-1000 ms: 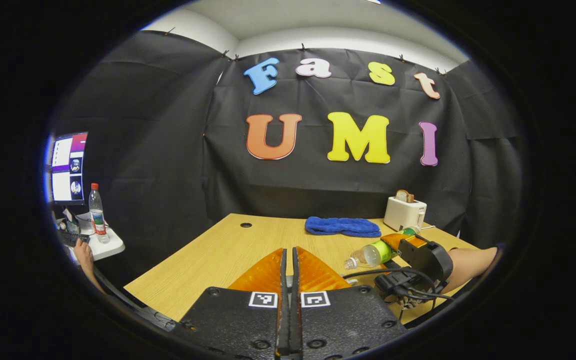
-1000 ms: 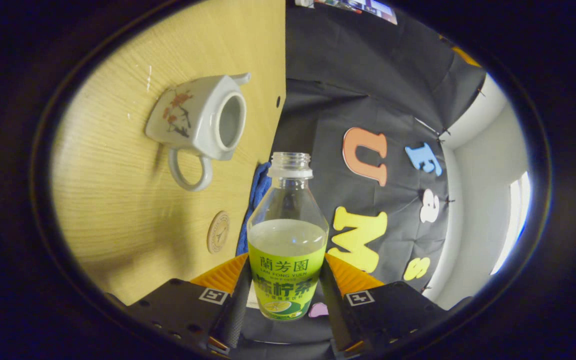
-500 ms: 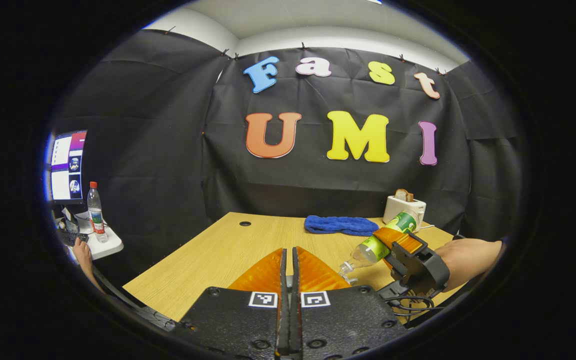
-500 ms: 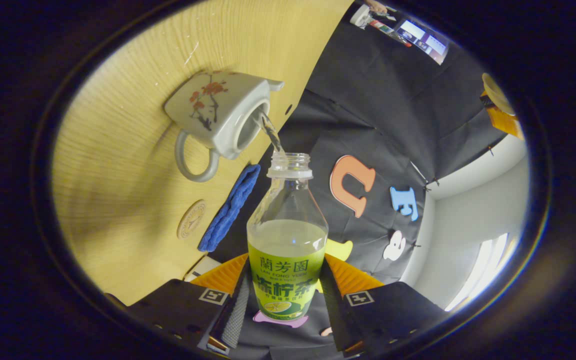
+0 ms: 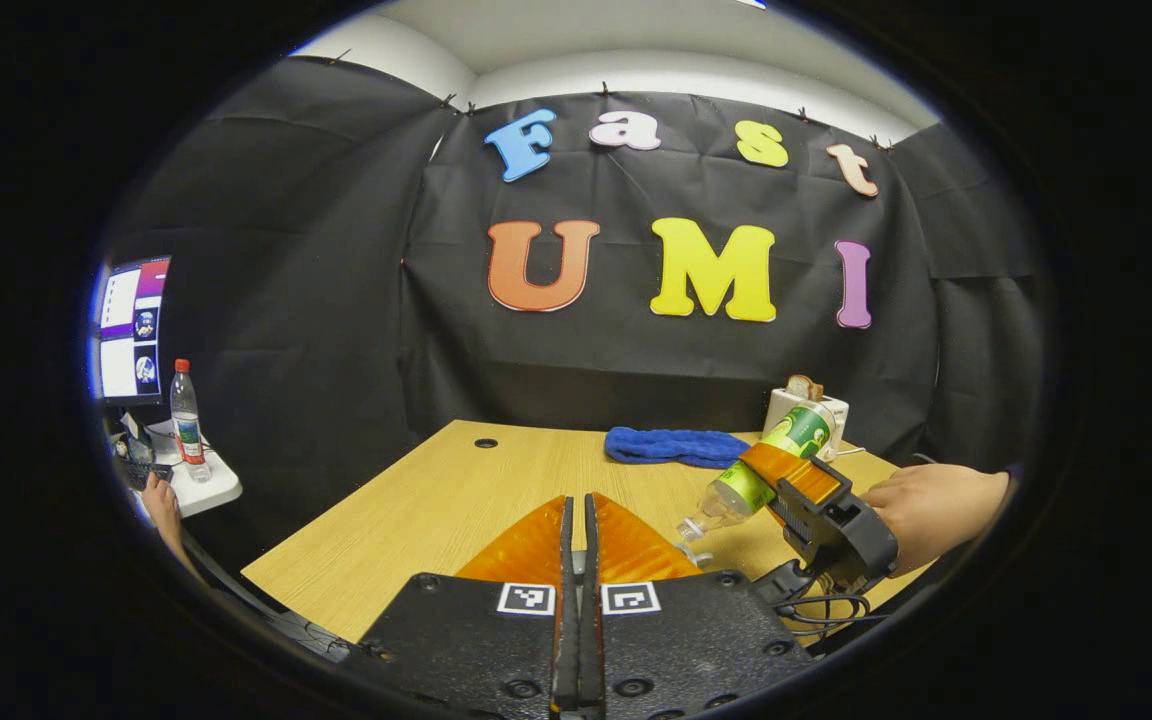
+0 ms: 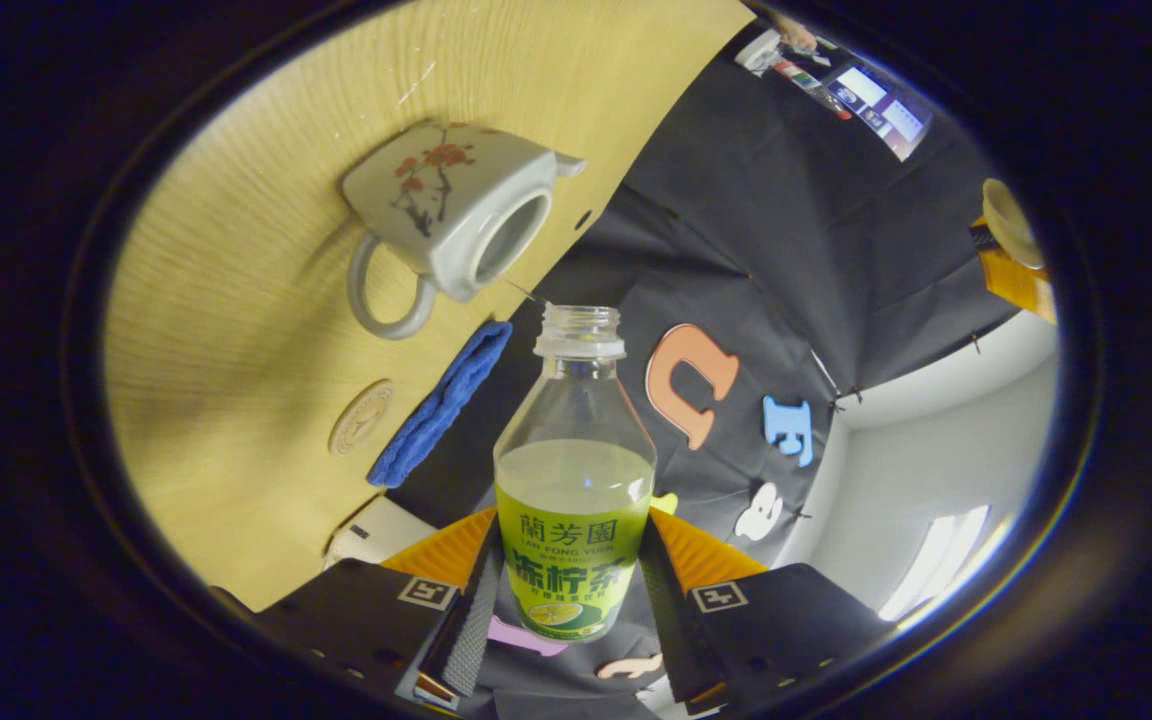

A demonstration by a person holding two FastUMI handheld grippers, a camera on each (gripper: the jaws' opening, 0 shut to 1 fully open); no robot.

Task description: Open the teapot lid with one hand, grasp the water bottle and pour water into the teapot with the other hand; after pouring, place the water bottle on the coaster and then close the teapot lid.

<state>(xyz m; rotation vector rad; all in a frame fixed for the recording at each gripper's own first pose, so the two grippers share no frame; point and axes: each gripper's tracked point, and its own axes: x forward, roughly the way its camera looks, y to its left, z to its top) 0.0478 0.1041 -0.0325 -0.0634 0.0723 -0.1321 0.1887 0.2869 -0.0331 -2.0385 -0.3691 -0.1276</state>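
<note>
- Left gripper view: light wooden table (image 5: 436, 500); blue folded cloth (image 5: 674, 446) at its far edge.
- White toaster (image 5: 804, 408) right of the cloth, far right corner.
- Green-labelled clear water bottle (image 5: 756, 468) tilted neck-down above the table's right side, nearer than the toaster.
- Right gripper view: white flower-painted ceramic teapot (image 6: 456, 215) on the table; round brown coaster (image 6: 362, 417) between it and the toaster, cloth beside both.

Left gripper (image 5: 577, 560), black flat body plates with round screw holes, two square black-and-white fiducial markers, ribbed fingers (image 5: 626, 545), right gripper (image 5: 774, 478) on bulky black housing, loose black cables (image 5: 826, 605) beneath, bare hand (image 5: 921, 505), dark sleeve edge
</note>
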